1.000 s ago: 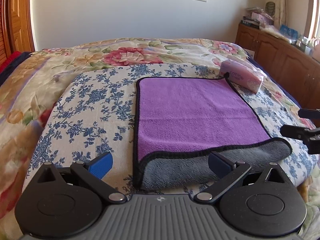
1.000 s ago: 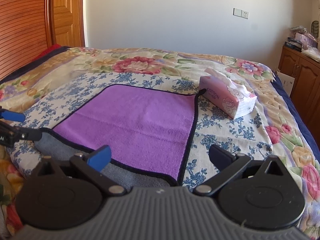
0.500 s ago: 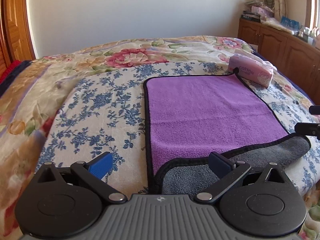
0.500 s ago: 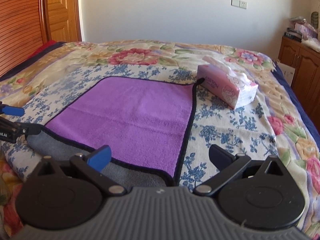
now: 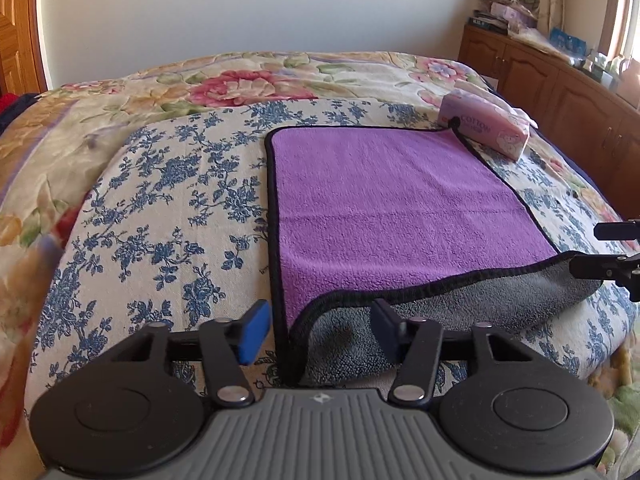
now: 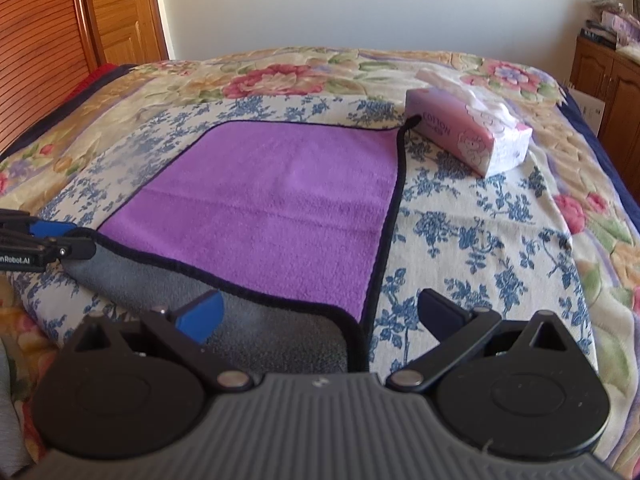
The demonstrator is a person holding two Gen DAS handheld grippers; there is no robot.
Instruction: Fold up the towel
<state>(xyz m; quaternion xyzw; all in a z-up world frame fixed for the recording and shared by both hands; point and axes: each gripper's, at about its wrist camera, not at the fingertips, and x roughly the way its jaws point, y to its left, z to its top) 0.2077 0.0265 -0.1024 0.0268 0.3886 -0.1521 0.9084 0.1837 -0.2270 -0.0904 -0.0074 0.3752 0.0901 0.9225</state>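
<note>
A purple towel (image 5: 392, 208) with black trim and a grey underside lies flat on the bed; its near edge is turned over, grey side up (image 5: 460, 312). It also shows in the right wrist view (image 6: 280, 208). My left gripper (image 5: 320, 326) is open, its jaws either side of the towel's near left corner. My right gripper (image 6: 320, 312) is open around the near right corner, and it shows at the right edge of the left wrist view (image 5: 612, 248). The left gripper shows at the left edge of the right wrist view (image 6: 48, 240).
A pink tissue pack (image 5: 486, 126) lies on the bed touching the towel's far right corner, also in the right wrist view (image 6: 468, 136). The bed has a floral quilt (image 5: 160, 208). Wooden cabinets (image 5: 560, 84) stand on the right, a wooden door (image 6: 120, 12) on the left.
Both grippers have come closer to the towel's near corners; the left one has shifted left so that the near left corner now lies between its jaws. Both stay open.
</note>
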